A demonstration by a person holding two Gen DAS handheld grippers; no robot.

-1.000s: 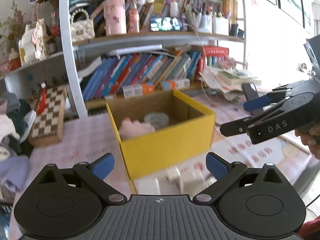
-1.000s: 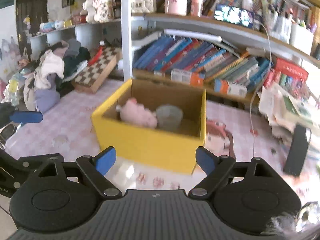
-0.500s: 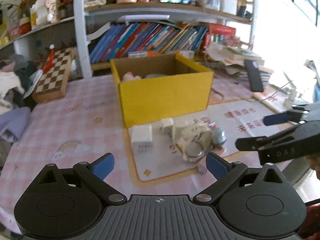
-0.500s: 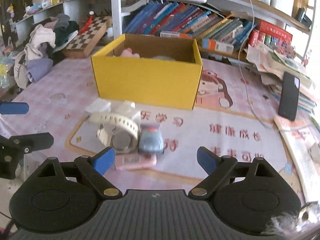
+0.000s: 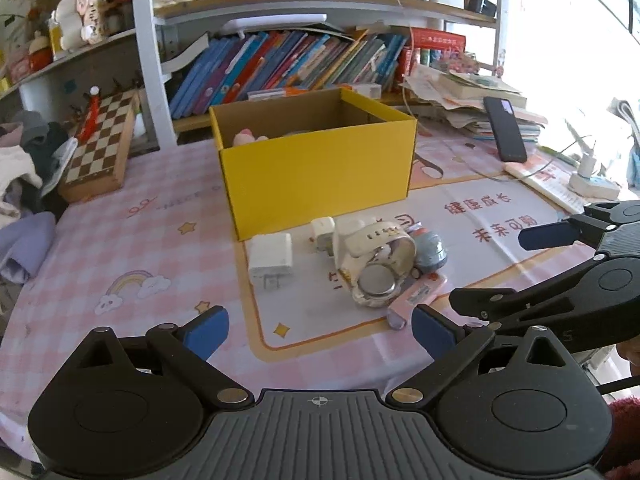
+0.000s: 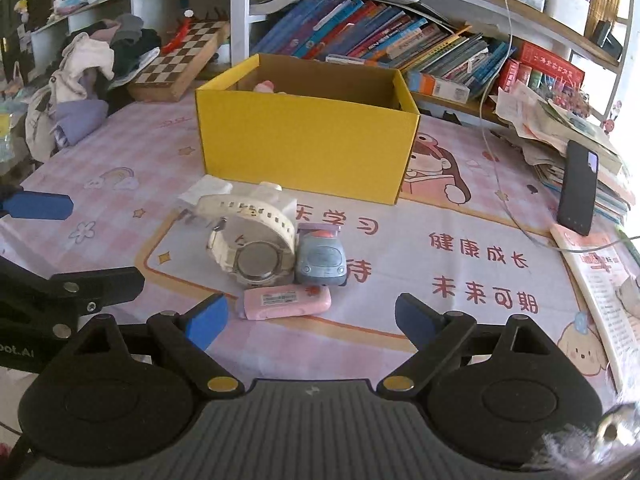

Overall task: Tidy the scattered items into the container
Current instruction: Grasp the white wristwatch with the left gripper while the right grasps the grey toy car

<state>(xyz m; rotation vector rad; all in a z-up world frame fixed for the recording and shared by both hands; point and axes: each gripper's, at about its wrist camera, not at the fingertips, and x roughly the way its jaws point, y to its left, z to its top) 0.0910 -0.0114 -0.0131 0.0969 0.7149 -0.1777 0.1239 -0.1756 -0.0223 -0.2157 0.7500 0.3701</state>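
Left tongs [image 5: 320,326] gape empty above the table; watch [image 5: 378,264] fronts the yellow box [image 5: 316,176].

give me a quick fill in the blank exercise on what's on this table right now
1. The box that the items go into is ____ on the outside.
2. The toy car sits directly to the ____ of the watch in the right wrist view.
3. The pink eraser lies ____ the box, on the mat.
4. The right gripper is ____ and holds nothing.

Missing words: yellow; right; outside; open
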